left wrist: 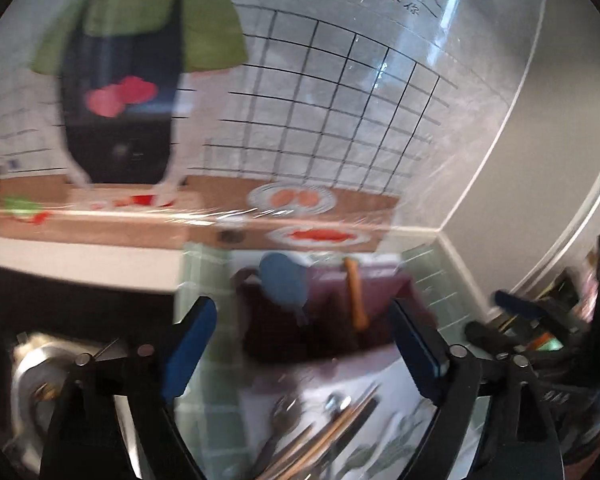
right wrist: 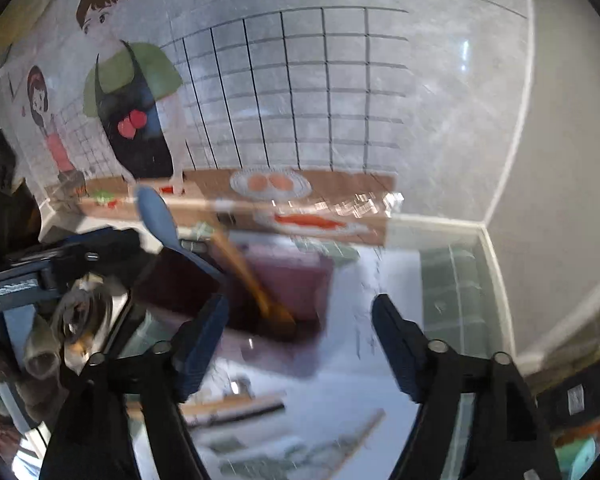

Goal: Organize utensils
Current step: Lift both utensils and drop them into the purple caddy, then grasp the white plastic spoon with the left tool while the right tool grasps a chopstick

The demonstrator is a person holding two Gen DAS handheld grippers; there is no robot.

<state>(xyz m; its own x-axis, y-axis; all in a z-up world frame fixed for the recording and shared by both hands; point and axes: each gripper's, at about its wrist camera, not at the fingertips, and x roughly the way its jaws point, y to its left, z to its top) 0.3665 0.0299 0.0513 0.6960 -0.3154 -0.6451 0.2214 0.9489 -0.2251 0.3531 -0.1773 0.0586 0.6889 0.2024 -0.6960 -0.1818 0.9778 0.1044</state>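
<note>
A dark maroon utensil holder stands ahead on the white cloth, with a blue spoon and a wooden utensil leaning in it. Several loose utensils lie on the cloth below my left gripper, which is open with nothing between its blue pads. The right wrist view shows the same holder, blue spoon and wooden utensil, with chopsticks lying nearer. My right gripper is open and empty, in front of the holder. Both views are motion-blurred.
A shiny metal pot sits at the left, also the metal pot in the right wrist view. A cartoon kitchen poster covers the wall behind. Green tiled tabletop runs to the wall corner on the right.
</note>
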